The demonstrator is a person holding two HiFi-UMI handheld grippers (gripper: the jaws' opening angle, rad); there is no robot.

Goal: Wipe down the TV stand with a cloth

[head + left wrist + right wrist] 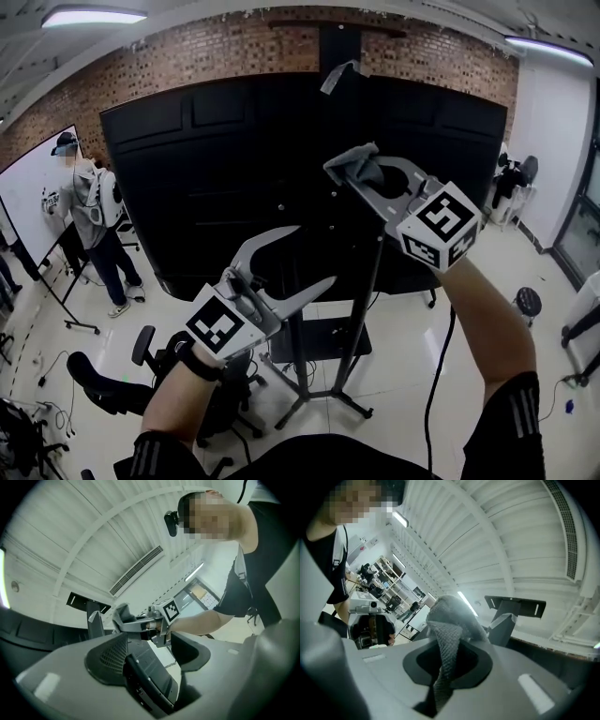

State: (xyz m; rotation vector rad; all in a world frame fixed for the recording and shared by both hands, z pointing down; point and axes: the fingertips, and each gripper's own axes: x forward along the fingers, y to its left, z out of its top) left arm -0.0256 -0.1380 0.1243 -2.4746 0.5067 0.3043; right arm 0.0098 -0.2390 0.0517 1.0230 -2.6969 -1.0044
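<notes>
A large black TV screen (234, 169) stands on a black stand with a pole and flat base (319, 342); a bracket (337, 75) sticks up above its top edge. In front of the screen's upper middle, my right gripper (349, 173) is raised and shut on a grey cloth (361, 159). In the right gripper view the cloth (450, 620) bunches up between the jaws of that gripper (447, 663). Lower and to the left, my left gripper (314, 253) is open and holds nothing. In the left gripper view, past that open gripper (150, 656), the cloth (123, 613) shows.
A person (94, 216) stands at a whiteboard (28, 197) on the left. A black office chair (141, 375) sits below my left arm, and a round stool (528, 302) on the right. A cable (441, 375) hangs from my right arm.
</notes>
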